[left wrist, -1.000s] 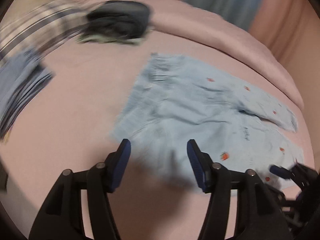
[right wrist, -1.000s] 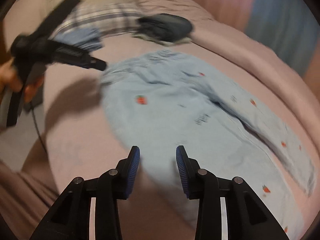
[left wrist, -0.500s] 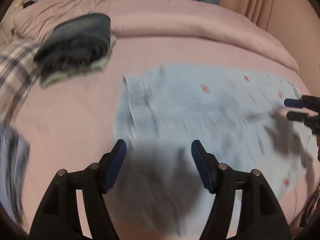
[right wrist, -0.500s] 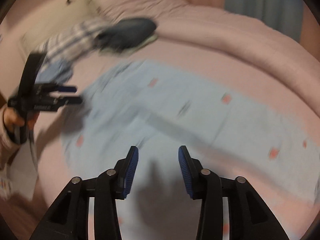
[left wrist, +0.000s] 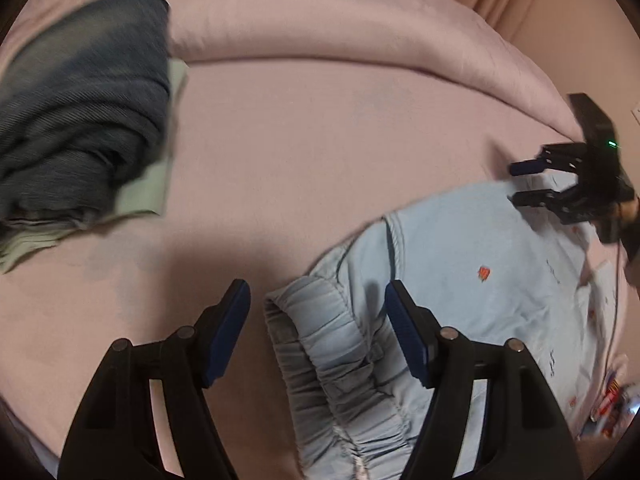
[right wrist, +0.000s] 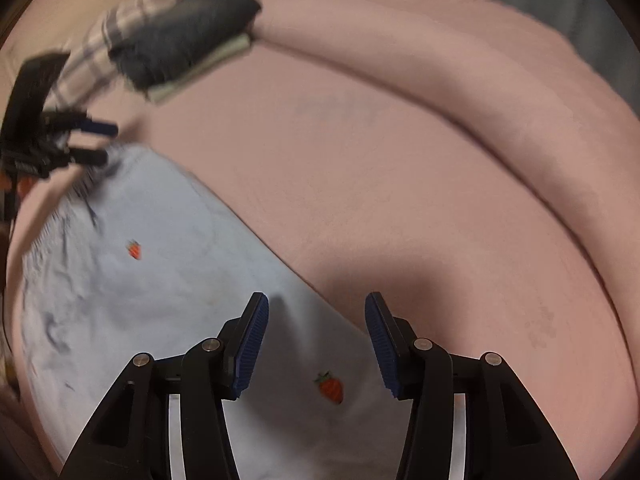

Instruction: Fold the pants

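Light blue pants (left wrist: 460,264) with small strawberry prints lie flat on the pink bed. My left gripper (left wrist: 318,312) is open, low over the gathered elastic waistband (left wrist: 320,344), which sits between its fingers. My right gripper (right wrist: 316,332) is open over the pants' far edge (right wrist: 200,280), with a strawberry print (right wrist: 331,388) just below it. The right gripper also shows at the right of the left wrist view (left wrist: 532,182), open. The left gripper shows at the left of the right wrist view (right wrist: 94,142), open.
A folded stack of dark denim on pale green cloth (left wrist: 80,120) lies at the back left, also in the right wrist view (right wrist: 188,36), beside a plaid garment (right wrist: 92,60). A rolled pink duvet (left wrist: 340,28) runs along the far side. Small items (left wrist: 612,400) lie at the bed's right edge.
Both grippers have dropped closer to the pants. The left has come down over the waistband, the right over the far edge. Both stay open.
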The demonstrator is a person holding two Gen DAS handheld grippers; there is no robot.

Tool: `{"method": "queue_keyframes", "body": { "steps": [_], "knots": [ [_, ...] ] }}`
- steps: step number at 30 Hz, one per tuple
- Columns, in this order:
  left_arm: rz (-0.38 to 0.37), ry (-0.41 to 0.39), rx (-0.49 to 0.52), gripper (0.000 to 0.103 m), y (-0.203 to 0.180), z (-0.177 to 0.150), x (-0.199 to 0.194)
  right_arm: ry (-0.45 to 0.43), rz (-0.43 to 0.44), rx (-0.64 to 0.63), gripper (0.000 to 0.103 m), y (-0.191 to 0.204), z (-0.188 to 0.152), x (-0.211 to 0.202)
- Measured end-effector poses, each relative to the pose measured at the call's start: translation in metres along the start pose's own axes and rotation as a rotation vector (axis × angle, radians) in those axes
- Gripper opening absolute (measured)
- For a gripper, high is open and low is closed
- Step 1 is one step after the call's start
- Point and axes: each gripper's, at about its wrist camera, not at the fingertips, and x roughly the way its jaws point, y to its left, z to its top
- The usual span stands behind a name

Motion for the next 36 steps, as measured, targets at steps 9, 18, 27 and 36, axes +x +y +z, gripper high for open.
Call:
{"method": "queue_keyframes", "body": {
  "steps": [9, 18, 27, 36],
  "knots": [
    [-0.055, 0.054, 0.046, 0.037, -0.004, -0.002, 0.011, -0.01, -0.066, -0.081, 0.005, 0.033, 0.002, -0.002],
    [-0.03, 0.018, -0.048, 0.05, -0.001, -0.001, 0.031, 0.004, -0.156, -0.012, 0.004, 0.045, 0.014, 0.023],
    [-0.032, 0.016, -0.046, 0.075, 0.007, -0.006, 0.032, 0.054, -0.169, -0.016, 0.004, 0.052, 0.017, 0.032],
    [-0.004, -0.047, 0.002, 0.032, -0.003, -0.007, 0.017, 0.014, -0.166, 0.01, 0.006, 0.058, 0.015, 0.049]
  ]
}}
